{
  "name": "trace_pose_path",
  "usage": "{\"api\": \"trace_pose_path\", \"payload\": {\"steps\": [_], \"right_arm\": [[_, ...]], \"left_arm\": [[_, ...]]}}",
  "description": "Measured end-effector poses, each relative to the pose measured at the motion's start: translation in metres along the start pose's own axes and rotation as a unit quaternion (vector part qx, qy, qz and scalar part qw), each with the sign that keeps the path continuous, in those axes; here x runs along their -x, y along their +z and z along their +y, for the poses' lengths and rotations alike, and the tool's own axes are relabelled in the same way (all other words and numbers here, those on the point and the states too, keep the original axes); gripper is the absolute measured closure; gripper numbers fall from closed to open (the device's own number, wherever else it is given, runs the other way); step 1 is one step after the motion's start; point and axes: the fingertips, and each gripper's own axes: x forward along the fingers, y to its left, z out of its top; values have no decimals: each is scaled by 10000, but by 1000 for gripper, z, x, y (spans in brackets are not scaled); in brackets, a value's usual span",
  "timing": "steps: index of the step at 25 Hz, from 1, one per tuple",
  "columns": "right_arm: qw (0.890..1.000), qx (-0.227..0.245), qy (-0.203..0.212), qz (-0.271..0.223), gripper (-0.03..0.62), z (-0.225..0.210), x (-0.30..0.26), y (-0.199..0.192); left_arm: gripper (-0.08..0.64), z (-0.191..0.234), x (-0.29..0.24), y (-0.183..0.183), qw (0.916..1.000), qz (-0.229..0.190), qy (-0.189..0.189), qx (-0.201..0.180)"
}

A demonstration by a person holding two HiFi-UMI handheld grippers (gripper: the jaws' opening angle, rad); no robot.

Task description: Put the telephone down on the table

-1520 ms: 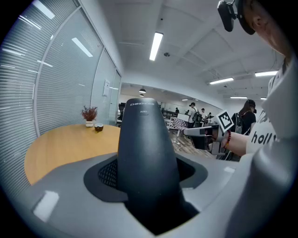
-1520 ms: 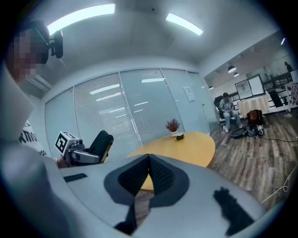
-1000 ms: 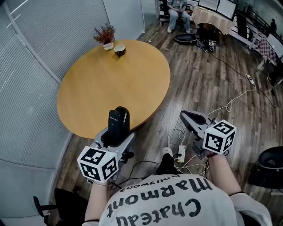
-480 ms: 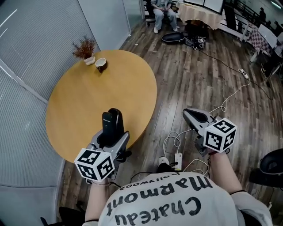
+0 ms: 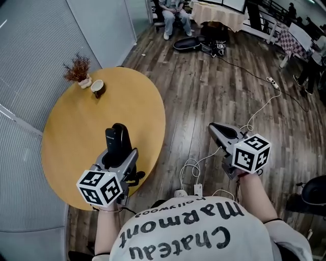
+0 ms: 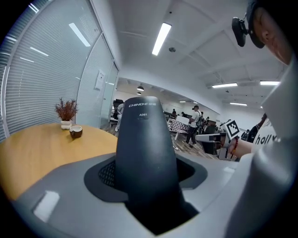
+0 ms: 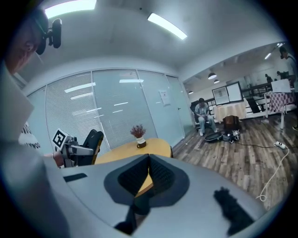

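Note:
A black telephone handset point(image 5: 116, 137) stands upright between the jaws of my left gripper point(image 5: 119, 153), which is shut on it. It hangs over the near right part of the round wooden table point(image 5: 71, 137). In the left gripper view the telephone point(image 6: 144, 144) fills the middle, with the table top point(image 6: 32, 148) behind it on the left. My right gripper point(image 5: 214, 128) is shut and holds nothing, out over the wooden floor to the right of the table. In the right gripper view its pads point(image 7: 153, 172) meet in front of the table point(image 7: 160, 148).
A small potted plant point(image 5: 78, 69) and a cup point(image 5: 97, 86) stand at the table's far edge. A blinds-covered glass wall runs along the left. A power strip with cables point(image 5: 196, 189) lies on the floor near my feet. A person point(image 5: 170, 12) sits far back.
Both grippers have travelled along with me. The telephone has gone from the table's near rim to above its top. The right gripper's jaws stay together.

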Motion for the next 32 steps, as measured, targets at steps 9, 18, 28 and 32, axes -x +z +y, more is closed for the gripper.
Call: {"api": "trace_pose_path", "payload": {"steps": [9,18,28,32], "right_arm": [[9975,564,22,435,577,2,-1,-11],[9981,164,-547,238,577,-42,13,-17],[9935,-267,-1095,177,578,-118,26,-8],[9920,-580,-1124,42,577,-165,7,14]], "left_arm": [[272,20,-25,-2,9999,151,-16,72],[273,45,-67,10,9991,360,96,-208],[272,57,-147,49,9993,309,102,-162],[272,69,-188,72,9993,239,181,-233]]}}
